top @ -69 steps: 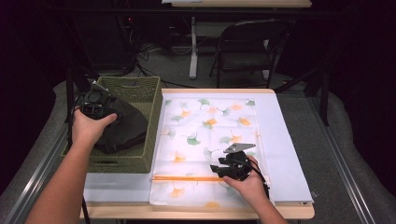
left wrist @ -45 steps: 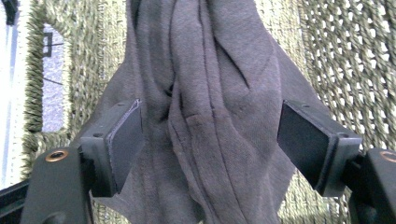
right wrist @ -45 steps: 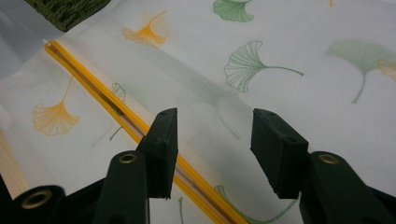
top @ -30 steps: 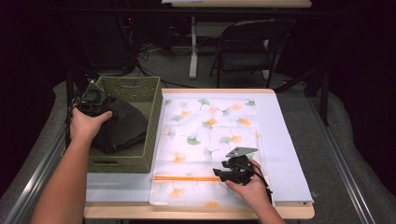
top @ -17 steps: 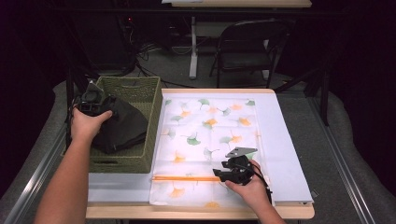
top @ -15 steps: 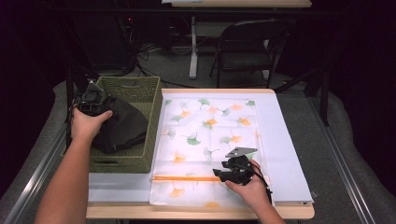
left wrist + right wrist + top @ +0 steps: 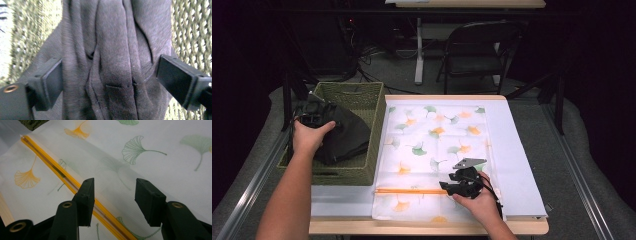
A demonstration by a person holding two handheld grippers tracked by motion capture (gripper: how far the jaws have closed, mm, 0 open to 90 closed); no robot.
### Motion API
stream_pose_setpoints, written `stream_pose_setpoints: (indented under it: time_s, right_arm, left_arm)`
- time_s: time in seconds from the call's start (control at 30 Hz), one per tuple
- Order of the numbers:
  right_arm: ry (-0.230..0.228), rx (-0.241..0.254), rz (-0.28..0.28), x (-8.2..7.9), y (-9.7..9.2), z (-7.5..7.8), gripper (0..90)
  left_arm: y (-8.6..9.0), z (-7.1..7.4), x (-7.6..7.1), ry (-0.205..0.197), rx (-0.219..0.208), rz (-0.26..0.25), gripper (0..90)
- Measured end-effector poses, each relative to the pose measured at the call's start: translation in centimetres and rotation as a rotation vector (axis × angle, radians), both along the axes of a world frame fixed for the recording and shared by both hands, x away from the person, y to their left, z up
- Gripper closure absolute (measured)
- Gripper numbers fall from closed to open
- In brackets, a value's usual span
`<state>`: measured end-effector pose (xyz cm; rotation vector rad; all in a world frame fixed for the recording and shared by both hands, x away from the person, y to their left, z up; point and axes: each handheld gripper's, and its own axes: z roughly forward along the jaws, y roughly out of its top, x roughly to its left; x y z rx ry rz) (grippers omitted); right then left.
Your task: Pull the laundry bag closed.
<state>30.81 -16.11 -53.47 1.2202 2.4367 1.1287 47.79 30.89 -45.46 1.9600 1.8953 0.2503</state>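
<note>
Currently: left gripper (image 7: 312,116) over green woven basket (image 7: 362,170) at tabletop's left edge, jaws apart, straddling dark grey garment (image 7: 112,62) bunched inside; jaw pads beside folds, contact unclear. Right gripper (image 7: 112,202) near tabletop's front edge, jaws apart, poised over white ginkgo-print zip bag (image 7: 437,135), one jaw tip just above orange zipper (image 7: 62,177). Count: one basket, one garment, one bag, one zipper, two grippers. Bag lies flat on pale sheet (image 7: 517,165) covering tabletop (image 7: 427,227).
</note>
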Motion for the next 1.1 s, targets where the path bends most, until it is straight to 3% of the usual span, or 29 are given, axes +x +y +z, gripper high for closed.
stream_pose_setpoints:
  time_s: [0.2, 0.37, 0.53, 0.57, 0.67, 0.93, 1.1]
  right_arm:
    - [0.007, -0.006, 0.001, 0.0, 0.1, -0.1, 50.1]
    - [0.007, -0.003, 0.000, 0.0, 0.2, -0.2, 50.0]
    - [0.005, -0.004, 0.002, 0.0, 0.1, -0.2, 50.0]
    - [0.005, -0.004, 0.002, 0.0, 0.1, -0.2, 50.0]
    - [0.008, -0.005, 0.005, 0.0, 0.2, -0.2, 49.8]
    - [0.009, -0.006, 0.004, 0.0, 0.2, -0.2, 49.8]
    - [0.008, -0.007, 0.004, 0.0, 0.2, -0.2, 49.8]
  left_arm:
    - [-0.2, -0.6, 0.0, 0.006, 0.012, 0.006, 8.3]
    - [-0.6, -1.1, 0.2, 0.026, 0.063, -0.007, 7.8]
    - [-0.6, -1.1, 0.2, 0.026, 0.063, -0.007, 7.8]
    - [-0.9, -1.9, 0.4, 0.060, 0.105, -0.015, 7.8]
    - [-1.0, -2.3, 0.6, 0.073, 0.115, -0.023, 8.3]
    - [-1.2, -2.9, 0.9, 0.081, 0.117, -0.026, 9.3]
    - [-0.6, -3.3, 0.7, 0.067, 0.073, -0.004, 11.3]
